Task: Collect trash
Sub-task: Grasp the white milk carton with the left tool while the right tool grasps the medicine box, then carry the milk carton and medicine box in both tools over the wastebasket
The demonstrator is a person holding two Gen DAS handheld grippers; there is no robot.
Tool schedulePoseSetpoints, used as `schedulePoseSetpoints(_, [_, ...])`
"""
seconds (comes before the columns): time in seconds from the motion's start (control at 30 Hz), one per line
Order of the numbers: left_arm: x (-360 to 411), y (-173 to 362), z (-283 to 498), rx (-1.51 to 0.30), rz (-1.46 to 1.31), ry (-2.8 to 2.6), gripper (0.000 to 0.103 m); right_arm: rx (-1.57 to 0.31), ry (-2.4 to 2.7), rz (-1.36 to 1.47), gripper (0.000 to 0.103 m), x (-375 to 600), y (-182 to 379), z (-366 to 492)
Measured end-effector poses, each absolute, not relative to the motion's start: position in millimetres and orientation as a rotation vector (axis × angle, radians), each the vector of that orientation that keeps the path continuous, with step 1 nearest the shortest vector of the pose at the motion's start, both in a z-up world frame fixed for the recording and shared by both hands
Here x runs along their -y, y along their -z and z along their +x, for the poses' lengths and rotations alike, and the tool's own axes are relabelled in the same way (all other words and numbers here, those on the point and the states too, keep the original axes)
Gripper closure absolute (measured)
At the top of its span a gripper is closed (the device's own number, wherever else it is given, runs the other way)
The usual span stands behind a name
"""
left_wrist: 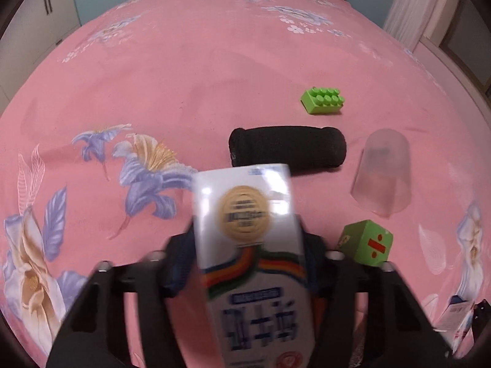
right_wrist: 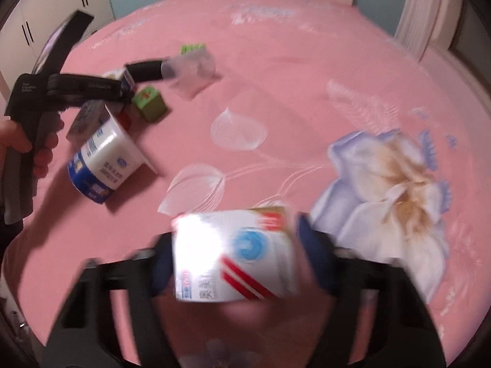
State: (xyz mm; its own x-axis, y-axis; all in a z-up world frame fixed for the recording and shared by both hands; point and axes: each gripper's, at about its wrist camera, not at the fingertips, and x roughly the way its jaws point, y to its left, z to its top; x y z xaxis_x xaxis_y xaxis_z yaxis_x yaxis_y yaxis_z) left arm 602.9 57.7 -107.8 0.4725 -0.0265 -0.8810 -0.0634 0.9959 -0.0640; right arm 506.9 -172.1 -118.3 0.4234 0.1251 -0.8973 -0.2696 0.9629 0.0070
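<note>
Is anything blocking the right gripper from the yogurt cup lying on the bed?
Nothing on the bedsheet lies between them, but the right gripper is already shut on a milk carton, so it cannot take the yogurt cup.

Bed [left_wrist: 184, 76]: all items on bedspread.
Left wrist view: carton [left_wrist: 245, 230] nearest, between left gripper [left_wrist: 248, 245] fingers. Fabric roll [left_wrist: 288, 147] lying behind carton. Toy brick [left_wrist: 322, 99] behind roll. Upturned cup [left_wrist: 380, 171] right of roll. Cube [left_wrist: 368, 242] before cup, right of carton.
Right wrist view: second carton [right_wrist: 233, 254] between right gripper [right_wrist: 236, 257] fingers; tub [right_wrist: 104, 165] on side, far left.
</note>
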Motion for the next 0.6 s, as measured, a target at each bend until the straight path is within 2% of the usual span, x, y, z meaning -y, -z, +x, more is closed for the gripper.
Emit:
schedulePoseSetpoints(0.3, [-64.2, 91.9, 581.0, -1.067, -0.052, -0.016, 0.052, -1.072, -0.259, -0.185, 0.048, 170.2, 103.1, 496.2])
schedulePoseSetpoints(0.6, [-69.6, 38.0, 513.5, -1.014, -0.006, -0.007, 0.052, -0.999, -0.272, -0.188, 0.048, 162.4, 40.9, 463.4])
